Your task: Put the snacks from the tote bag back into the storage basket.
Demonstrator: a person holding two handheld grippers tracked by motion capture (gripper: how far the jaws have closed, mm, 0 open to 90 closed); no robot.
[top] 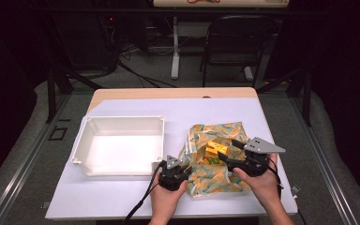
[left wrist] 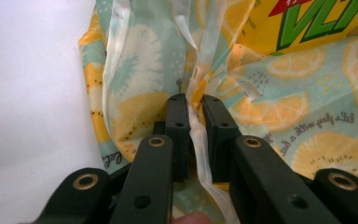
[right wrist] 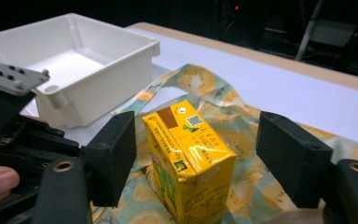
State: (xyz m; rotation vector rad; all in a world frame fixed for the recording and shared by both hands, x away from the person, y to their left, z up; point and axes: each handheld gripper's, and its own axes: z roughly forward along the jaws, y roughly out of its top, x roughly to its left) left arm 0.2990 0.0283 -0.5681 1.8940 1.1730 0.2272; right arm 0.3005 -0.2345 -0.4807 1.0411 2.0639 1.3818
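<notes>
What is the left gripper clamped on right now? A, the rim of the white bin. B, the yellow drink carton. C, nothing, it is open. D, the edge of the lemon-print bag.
D: the left gripper has its jaws pinched on the lemon-print bag edge.

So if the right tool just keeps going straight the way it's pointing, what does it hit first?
The yellow drink carton. It stands upright in the lemon-print bag, directly between the open jaws of the right tool, so it would probably slide between them before anything else is touched.
</notes>
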